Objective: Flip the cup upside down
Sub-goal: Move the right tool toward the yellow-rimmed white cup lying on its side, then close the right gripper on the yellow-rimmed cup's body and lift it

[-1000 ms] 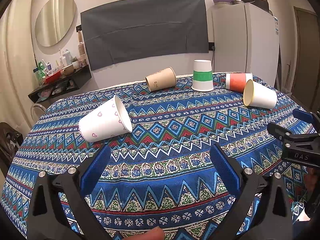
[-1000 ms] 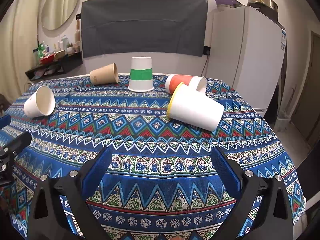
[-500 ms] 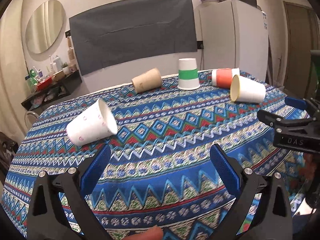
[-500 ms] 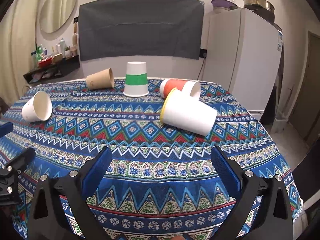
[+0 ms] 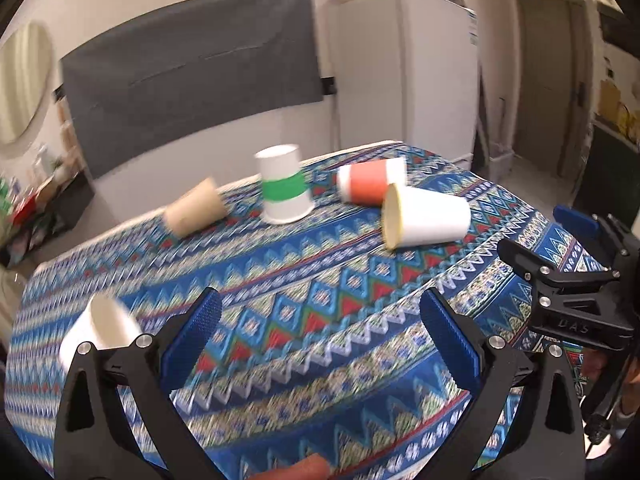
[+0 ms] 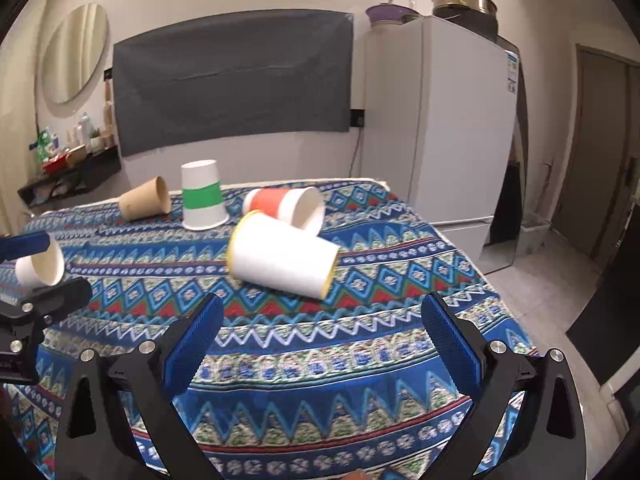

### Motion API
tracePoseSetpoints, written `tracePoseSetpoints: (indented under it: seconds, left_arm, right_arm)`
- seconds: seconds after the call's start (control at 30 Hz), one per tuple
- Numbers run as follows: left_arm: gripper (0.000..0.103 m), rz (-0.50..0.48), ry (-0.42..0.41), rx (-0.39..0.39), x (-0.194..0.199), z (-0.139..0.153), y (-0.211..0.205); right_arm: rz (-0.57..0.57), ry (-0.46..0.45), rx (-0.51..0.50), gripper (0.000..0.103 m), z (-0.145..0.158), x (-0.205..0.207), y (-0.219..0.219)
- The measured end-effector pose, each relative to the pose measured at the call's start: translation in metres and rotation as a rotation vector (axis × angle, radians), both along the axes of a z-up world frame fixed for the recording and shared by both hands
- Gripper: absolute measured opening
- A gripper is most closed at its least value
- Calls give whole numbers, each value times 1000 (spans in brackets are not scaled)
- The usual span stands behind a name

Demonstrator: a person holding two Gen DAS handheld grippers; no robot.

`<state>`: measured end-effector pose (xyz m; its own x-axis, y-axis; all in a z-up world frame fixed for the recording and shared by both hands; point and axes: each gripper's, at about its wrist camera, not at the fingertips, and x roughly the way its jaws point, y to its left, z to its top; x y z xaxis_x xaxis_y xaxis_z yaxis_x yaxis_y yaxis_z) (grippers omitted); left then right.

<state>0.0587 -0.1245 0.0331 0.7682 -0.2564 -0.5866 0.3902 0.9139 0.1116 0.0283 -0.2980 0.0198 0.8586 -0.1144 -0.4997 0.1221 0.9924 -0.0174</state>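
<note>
From the left wrist camera, the left gripper (image 5: 318, 320) is spread wide with nothing between its blue pads, above the patterned tablecloth (image 5: 320, 280). A white cup with a yellow rim (image 5: 426, 220) lies on its side at about one o'clock, mouth turned to the left, with an orange-banded cup (image 5: 370, 182) on its side just behind it. The green-banded cup (image 5: 285, 190) stands mouth-down at twelve o'clock, a brown cup (image 5: 195, 209) lies at eleven, and a blurred white cup (image 5: 100, 326) lies at nine, partly behind the left finger. The right gripper (image 5: 560, 240) shows at three o'clock. From the right wrist camera, the right gripper (image 6: 320, 326) is likewise wide apart and empty, with the yellow-rimmed cup (image 6: 282, 256) on its side straight ahead at twelve o'clock, close beyond the fingertips. The orange-banded cup (image 6: 286, 206) touches it behind, and a white fridge (image 6: 436, 120) stands at one o'clock.
</note>
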Motion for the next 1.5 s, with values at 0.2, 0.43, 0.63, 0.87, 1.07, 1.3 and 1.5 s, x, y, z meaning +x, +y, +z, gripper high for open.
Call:
tracePoseSetpoints:
  seconds: [0.2, 0.43, 0.63, 0.87, 1.07, 1.3, 1.5]
  left_arm:
    - [97, -67, 61, 29, 36, -9, -32]
    - [97, -154, 144, 23, 74, -26, -60]
    - [97, -254, 180, -1, 91, -36, -81]
    - [51, -287, 249, -21, 111, -52, -96]
    - [14, -333, 233, 19, 106, -59, -105]
    - [4, -374, 237, 22, 95, -53, -107]
    - [4, -381, 251, 53, 70, -49, -87]
  right_arm:
    - [-60, 1, -4, 95, -2, 4, -32]
    - [-105, 49, 24, 95, -13, 19, -66]
    - [-102, 137, 181, 95, -28, 32, -101]
    - [-84, 166, 228, 95, -34, 41, -114]
    - [-85, 181, 152, 95, -31, 51, -105]
    - [-68, 198, 152, 95, -33, 52, -102]
    - [-36, 202, 164, 95, -31, 50, -88]
